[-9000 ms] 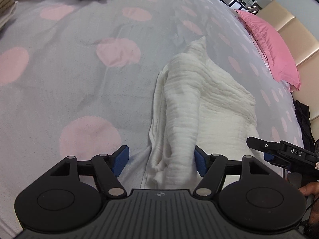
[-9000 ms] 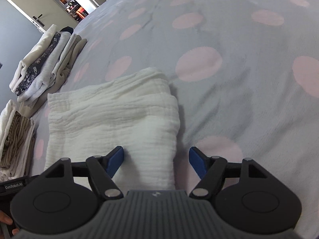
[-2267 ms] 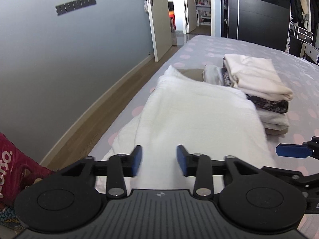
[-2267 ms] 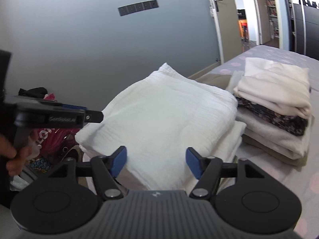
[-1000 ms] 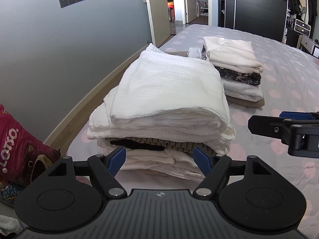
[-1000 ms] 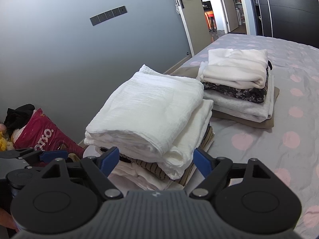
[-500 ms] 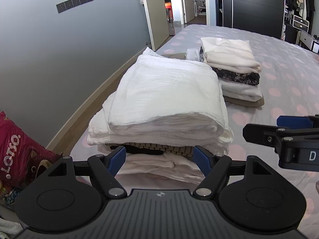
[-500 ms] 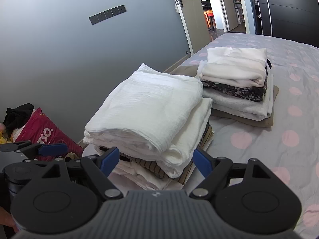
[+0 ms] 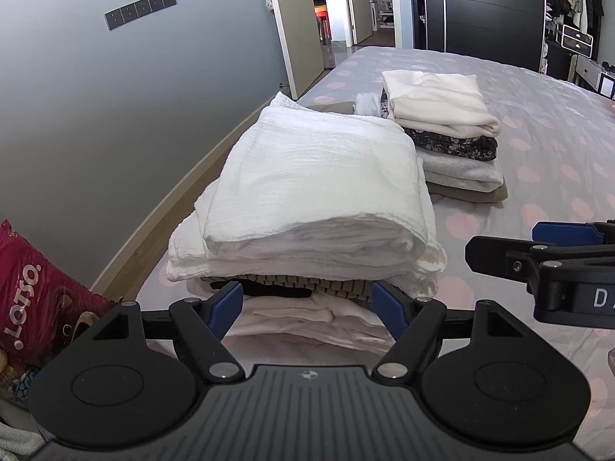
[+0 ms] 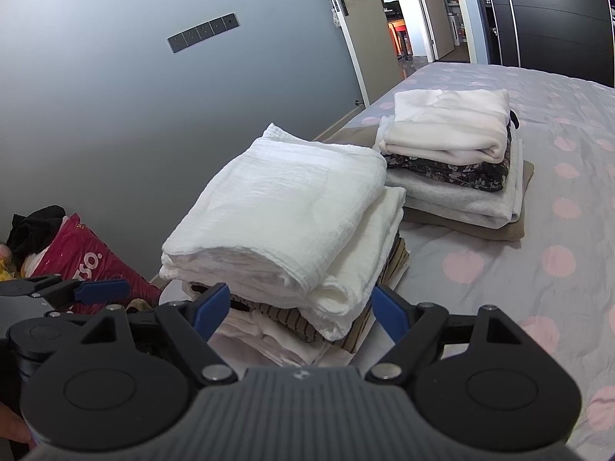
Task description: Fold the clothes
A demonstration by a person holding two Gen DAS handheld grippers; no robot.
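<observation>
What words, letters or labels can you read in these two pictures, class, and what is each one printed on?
"LOTSO": white letters on the red bag beside the bed.
"SO.": the end of the same word on that bag, in the right wrist view.
"D": white letter on the right tongs' black body, cut off at the left wrist picture's edge.
No other text is readable; a small round emblem on each tongs' housing carries no letters.

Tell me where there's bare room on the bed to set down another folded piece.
Free: the dotted bedspread right of both stacks, and the strip before the far stack. Crowded: the bed's wall-side edge, where the near stack sits almost against the far stack, with both open grippers in front of it.
</observation>
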